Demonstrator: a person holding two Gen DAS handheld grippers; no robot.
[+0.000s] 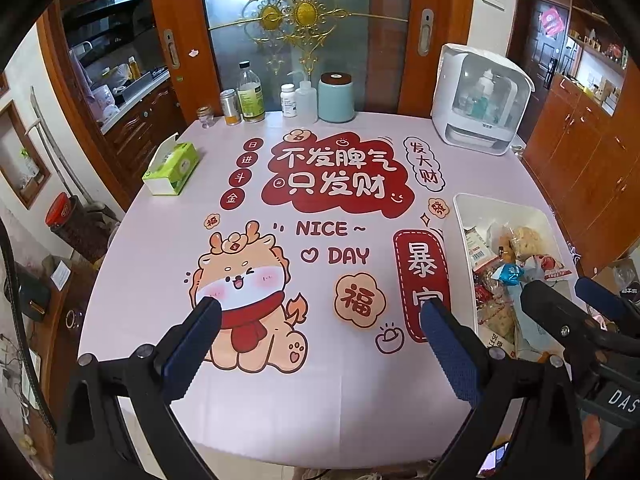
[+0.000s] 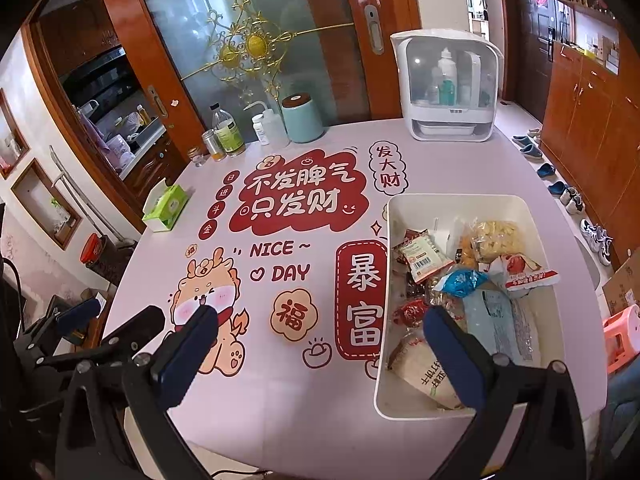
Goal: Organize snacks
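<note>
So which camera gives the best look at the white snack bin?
The right wrist view: the bin shows whole, rim to rim, with its packets visible. In the left wrist view the bin sits at the frame's edge, its near end hidden behind the right gripper.

**Dining corner, daylight**

Frosted glass sliding door (image 2: pixel 256 52) with gilt scrollwork, framed in reddish wood. Kitchen counter (image 1: pixel 132 92) visible at left. Wooden cabinets (image 2: pixel 588 128) line the right wall; shoes (image 2: pixel 560 184) on pale floor.

Place: a home dining room.
Signs: printed worktop (image 2: pixel 280 392) cloth, kitchen (image 1: pixel 120 80) behind sliding glass door (image 1: pixel 288 32), wooden cabinets (image 2: pixel 592 120), shoes (image 2: pixel 560 184) on floor.
</note>
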